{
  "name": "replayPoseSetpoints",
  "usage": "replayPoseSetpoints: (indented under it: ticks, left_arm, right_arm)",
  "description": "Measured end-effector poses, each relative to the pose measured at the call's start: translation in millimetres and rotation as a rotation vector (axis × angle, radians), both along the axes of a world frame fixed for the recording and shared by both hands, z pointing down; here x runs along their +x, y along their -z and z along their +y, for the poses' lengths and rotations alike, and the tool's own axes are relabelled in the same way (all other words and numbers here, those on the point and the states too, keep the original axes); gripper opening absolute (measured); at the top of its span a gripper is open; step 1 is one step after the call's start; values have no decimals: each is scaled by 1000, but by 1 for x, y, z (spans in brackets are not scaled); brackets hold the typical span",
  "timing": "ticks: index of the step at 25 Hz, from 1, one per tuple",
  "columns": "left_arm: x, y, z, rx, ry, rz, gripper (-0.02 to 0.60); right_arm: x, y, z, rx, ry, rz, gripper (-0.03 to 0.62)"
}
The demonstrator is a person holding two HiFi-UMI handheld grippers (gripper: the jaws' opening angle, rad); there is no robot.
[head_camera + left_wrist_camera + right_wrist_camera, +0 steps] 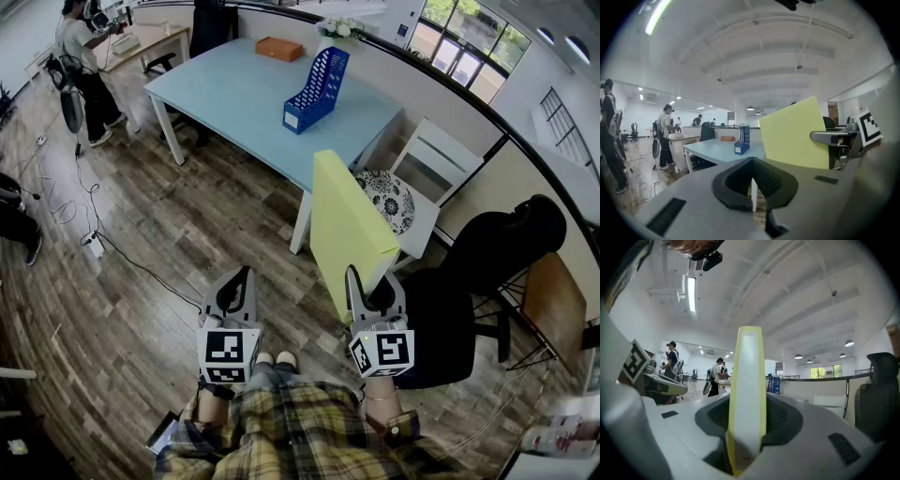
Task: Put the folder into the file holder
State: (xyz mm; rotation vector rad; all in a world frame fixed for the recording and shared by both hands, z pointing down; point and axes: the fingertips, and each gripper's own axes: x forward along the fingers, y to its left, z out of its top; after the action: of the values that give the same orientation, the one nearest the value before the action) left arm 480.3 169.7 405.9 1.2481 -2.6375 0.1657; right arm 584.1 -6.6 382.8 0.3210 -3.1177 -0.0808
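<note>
While the right tool [367,286] pinches the folder [352,220] upright by its bottom edge (left tool [234,281] closed, empty), the file holder [317,89] stands well ahead; that edge grip could let it tip.

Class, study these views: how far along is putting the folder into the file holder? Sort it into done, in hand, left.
Done: the yellow folder is picked up, clamped upright in the right gripper. In hand: it is held in the air, short of the table. Left: reaching the blue file holder, which looks empty, and slotting the folder in. The left gripper is shut, empty.
</note>
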Motion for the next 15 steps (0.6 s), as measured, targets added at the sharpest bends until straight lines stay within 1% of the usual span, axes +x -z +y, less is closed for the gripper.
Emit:
replayPoseSetpoints:
  ticks: [4,8,11,15]
  left_arm:
    - [-4,-3,2,-15,30,4,-8]
    - [-10,-1,4,-26,56,-10,-8]
    - [-13,1,10,-29,80,-26,-8]
    - [-19,1,20,-27,112,-26,-8]
  right_arm:
    - [0,-1,-8,-16,12,3,166]
    - [1,-3,-20,-41,16,9,167]
    - [0,-5,-21,-48,32,9,167]
    - [-5,-4,-20,-47,50,2,167]
